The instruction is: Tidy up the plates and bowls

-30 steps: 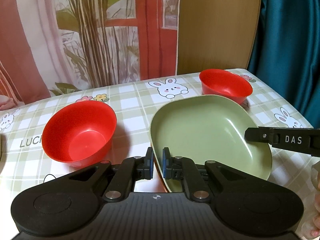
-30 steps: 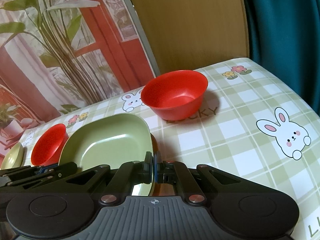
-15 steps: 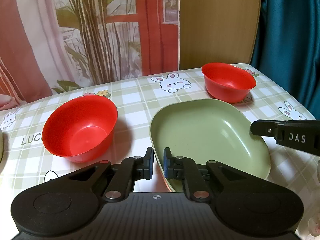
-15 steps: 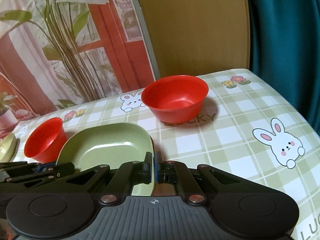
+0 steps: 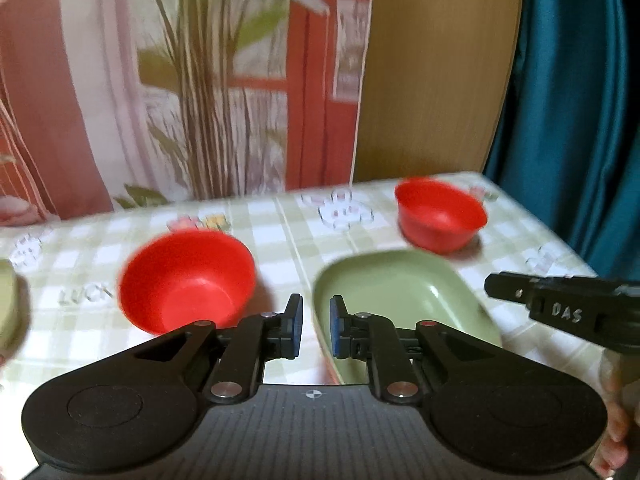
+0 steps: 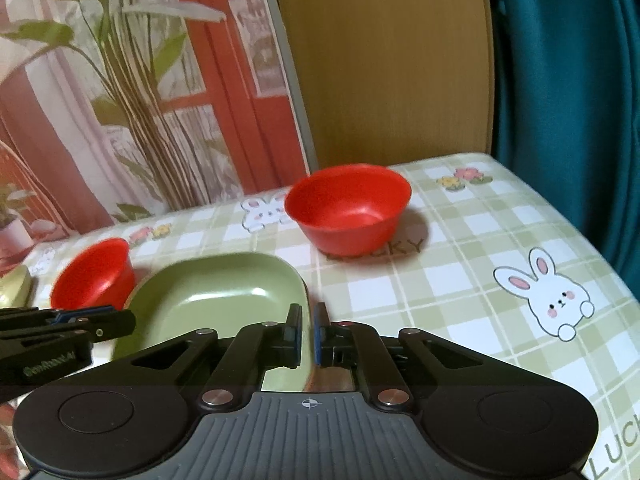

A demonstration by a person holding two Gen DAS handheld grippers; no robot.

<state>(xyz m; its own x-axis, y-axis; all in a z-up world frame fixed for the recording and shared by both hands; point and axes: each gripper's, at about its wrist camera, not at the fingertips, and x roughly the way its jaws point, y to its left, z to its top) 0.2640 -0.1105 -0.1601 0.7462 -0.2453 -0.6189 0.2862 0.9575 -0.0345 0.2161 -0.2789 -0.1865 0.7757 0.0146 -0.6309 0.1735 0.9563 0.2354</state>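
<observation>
A green square plate (image 5: 404, 304) lies on the checked tablecloth (image 5: 280, 248); it also shows in the right wrist view (image 6: 216, 300). My left gripper (image 5: 314, 330) is open, its jaws astride the plate's left rim with a gap. My right gripper (image 6: 306, 330) is slightly open at the plate's right rim. A red bowl (image 5: 188, 278) stands left of the plate, seen small in the right wrist view (image 6: 94, 274). A second red bowl (image 6: 348, 208) stands behind the plate to the right, also in the left wrist view (image 5: 438, 214).
A pale green dish edge (image 5: 8, 308) shows at the far left. A wooden chair back (image 6: 384, 60) and a teal curtain (image 6: 568, 80) stand behind the table. The table's right edge (image 6: 580, 236) is close to my right gripper.
Both grippers have opened from the plate's rims and drawn back a little. The plate now rests lower and flatter on the cloth. The left view is blurred by motion.
</observation>
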